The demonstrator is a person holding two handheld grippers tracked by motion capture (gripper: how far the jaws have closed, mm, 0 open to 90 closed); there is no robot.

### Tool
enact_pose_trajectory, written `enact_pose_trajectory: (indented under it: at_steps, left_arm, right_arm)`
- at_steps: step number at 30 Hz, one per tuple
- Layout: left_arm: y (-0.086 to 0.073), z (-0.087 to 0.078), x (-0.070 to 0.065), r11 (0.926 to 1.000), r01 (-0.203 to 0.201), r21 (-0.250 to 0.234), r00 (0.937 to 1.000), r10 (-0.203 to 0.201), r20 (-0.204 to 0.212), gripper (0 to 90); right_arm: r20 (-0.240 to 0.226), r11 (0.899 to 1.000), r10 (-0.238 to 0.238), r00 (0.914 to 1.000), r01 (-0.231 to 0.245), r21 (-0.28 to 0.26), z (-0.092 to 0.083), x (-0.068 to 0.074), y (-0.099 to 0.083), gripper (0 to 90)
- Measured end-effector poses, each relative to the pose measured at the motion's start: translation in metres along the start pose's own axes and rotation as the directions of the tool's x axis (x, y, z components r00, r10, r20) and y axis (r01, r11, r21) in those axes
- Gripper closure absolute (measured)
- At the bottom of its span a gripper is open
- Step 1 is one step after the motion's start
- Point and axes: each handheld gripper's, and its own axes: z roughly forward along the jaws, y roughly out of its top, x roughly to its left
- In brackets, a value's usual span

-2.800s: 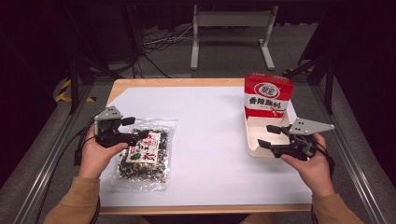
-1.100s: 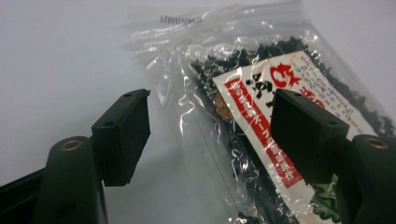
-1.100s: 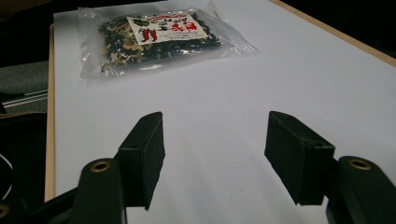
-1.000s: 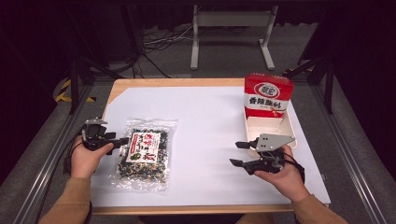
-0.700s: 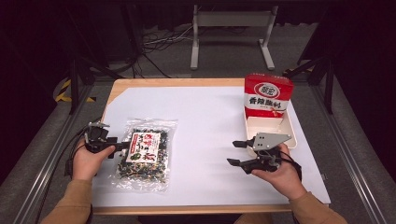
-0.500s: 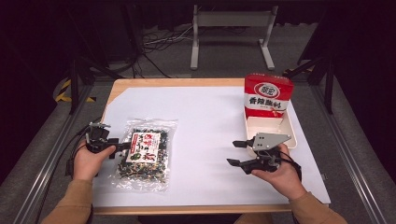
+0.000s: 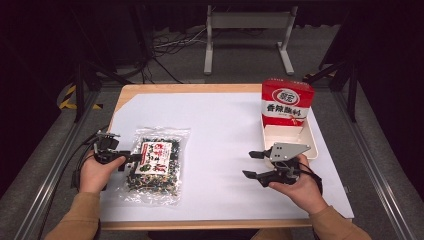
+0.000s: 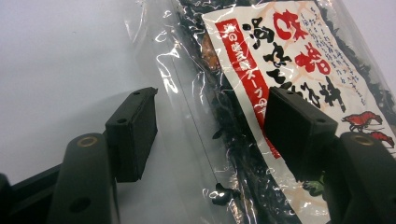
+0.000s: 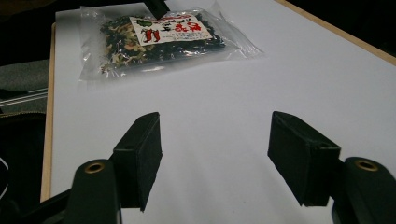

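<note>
A clear bag of dried seaweed mix (image 7: 155, 162) with a white and red label lies flat on the white table sheet at the left. My left gripper (image 7: 131, 160) is at the bag's left edge. In the left gripper view the bag (image 8: 280, 60) lies between the jaws of my left gripper (image 8: 210, 126). These jaws have just been closing, but the pads stand off the plastic. My right gripper (image 7: 250, 164) hovers open over bare sheet at the right, pointing left toward the bag (image 9: 163, 32). Nothing is between the jaws of my right gripper (image 9: 215, 154).
A red and white carton (image 7: 287, 105) stands upright at the far end of a white tray (image 7: 311, 145), just behind the right hand. The table's wooden edge (image 7: 180, 89) runs along the back. Metal rails flank both sides.
The left gripper has shifted slightly right so its jaws straddle the bag's left edge. Well before that, the right hand came away from the tray; lately it has held still.
</note>
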Motion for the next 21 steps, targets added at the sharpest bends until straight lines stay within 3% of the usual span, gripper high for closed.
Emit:
enact_pose_trajectory:
  at_steps: [5,8,13,17,21]
  left_arm:
    - [0.0,0.0,-0.002,0.9999,0.009,0.014,0.9999,-0.009,0.013,44.4]
    - [-0.001,0.001,-0.003,0.9999,0.015,0.003,0.9996,-0.015,0.025,57.6]
    - [-0.001,0.002,-0.01,0.9999,-0.017,0.001,0.9998,0.017,-0.011,72.2]
    - [0.001,0.003,-0.015,0.9995,-0.03,0.012,0.9994,0.03,-0.018,80.9]
    - [0.002,0.004,-0.015,0.9996,-0.027,0.01,0.9996,0.027,-0.011,83.4]
  right_arm:
    - [0.0,1.0,-0.003,1.0,0.003,0.005,0.001,0.0,-0.001,34.6]
    - [0.0,1.0,0.0,1.0,0.0,0.005,0.002,0.0,-0.001,34.6]
    - [-0.001,1.0,-0.001,1.0,0.001,0.005,0.001,0.0,-0.001,34.4]
    - [0.0,1.0,0.0,1.0,0.0,0.005,0.001,0.0,-0.001,34.3]
    - [0.0,1.0,-0.001,1.0,0.001,0.005,0.001,0.0,-0.001,34.3]
